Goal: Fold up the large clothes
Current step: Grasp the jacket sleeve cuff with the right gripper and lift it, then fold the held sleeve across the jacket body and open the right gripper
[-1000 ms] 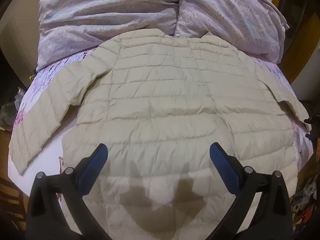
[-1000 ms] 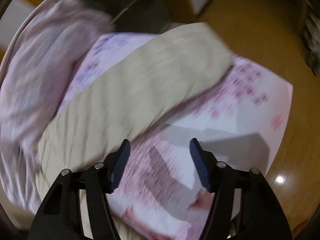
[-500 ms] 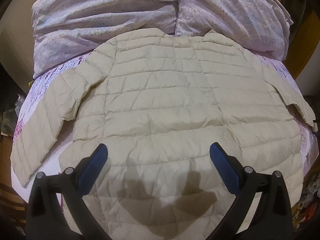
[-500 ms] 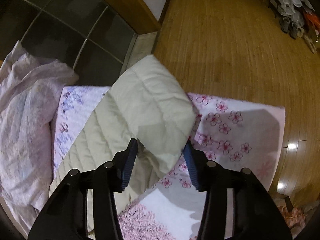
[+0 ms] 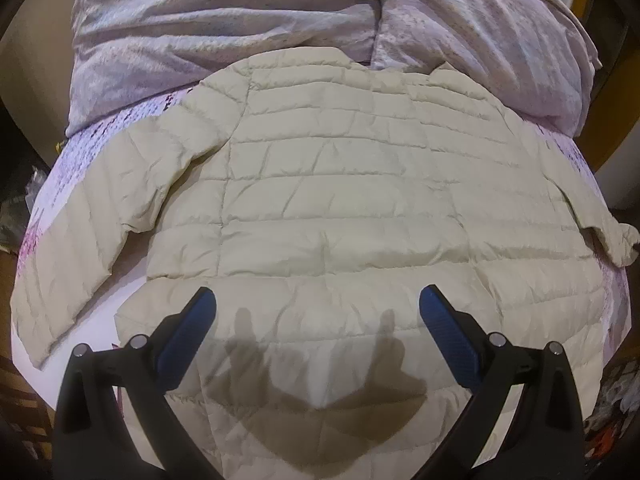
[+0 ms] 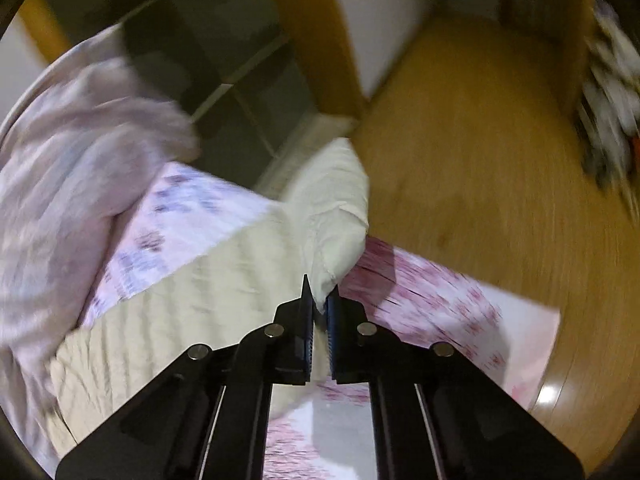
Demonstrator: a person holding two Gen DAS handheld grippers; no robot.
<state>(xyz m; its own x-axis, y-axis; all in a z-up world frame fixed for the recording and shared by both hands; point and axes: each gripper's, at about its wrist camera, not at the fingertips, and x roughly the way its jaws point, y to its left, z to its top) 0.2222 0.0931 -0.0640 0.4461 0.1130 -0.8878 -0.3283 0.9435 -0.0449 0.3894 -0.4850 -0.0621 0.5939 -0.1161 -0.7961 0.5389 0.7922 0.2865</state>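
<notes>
A cream quilted jacket (image 5: 340, 208) lies spread flat on a bed with a pink blossom-print sheet (image 6: 440, 300), its collar toward the rumpled lilac duvet (image 5: 240, 20) at the head. Laid out like this, back up and sleeves out to the sides, it is set for the sleeves to be folded in over the body.

The left tool (image 5: 318, 316) hangs above the hem with its jaws wide apart and nothing between them; its shadow falls on the lower quilting. It appears to be waiting over the hem rather than gripping.

The right tool (image 6: 320, 304) has just been closing, and its jaws now pinch the end of the right sleeve (image 6: 332, 216) near the cuff, at the edge of the bed beside the wooden floor (image 6: 480, 140). The sleeve rises off the sheet from the pinch, so the likely purpose is to carry it across onto the jacket's back. The right view is blurred.

No brand, label or readable writing shows on the jacket or bedding in either view.
</notes>
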